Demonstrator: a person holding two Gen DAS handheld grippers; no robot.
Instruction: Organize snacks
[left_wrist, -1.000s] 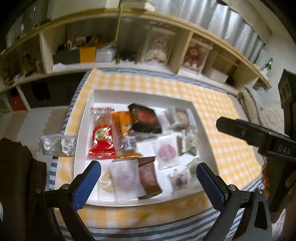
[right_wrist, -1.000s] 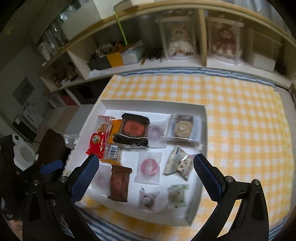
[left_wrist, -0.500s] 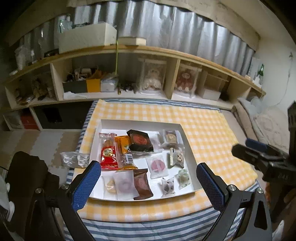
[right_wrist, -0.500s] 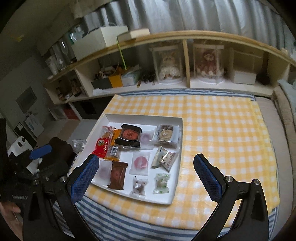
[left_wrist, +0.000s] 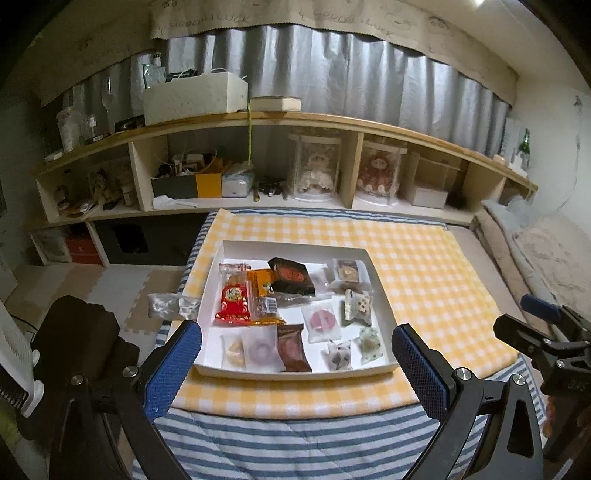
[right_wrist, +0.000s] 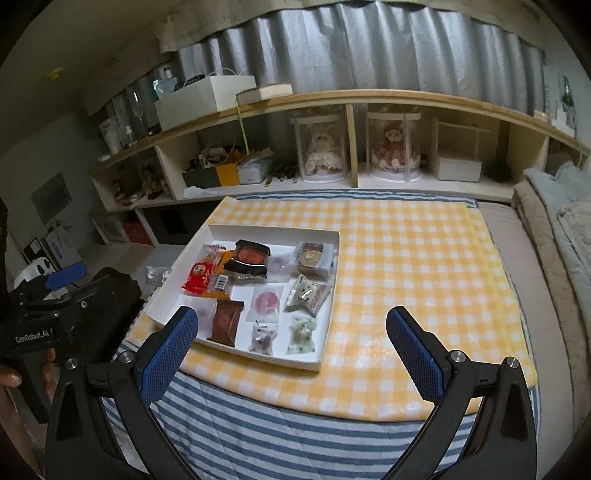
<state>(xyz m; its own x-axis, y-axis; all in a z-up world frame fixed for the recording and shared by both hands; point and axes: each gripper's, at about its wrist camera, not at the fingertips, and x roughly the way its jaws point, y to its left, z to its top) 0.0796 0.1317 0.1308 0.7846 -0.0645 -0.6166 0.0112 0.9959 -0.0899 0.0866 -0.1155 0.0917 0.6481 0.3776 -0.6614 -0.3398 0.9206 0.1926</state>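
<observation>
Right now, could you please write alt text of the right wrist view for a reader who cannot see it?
A white tray of wrapped snacks lies on a yellow checked cloth, seen between the open blue fingers of the right gripper, which holds nothing. Behind stands a wooden shelf with two dolls.

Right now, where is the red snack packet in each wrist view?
Left wrist: red packet lies at the tray's left side, left of picture centre, above the left finger.
Right wrist: red packet lies at the tray's left edge, left of centre.
Shared landmark: the black packet, just right of it.
</observation>
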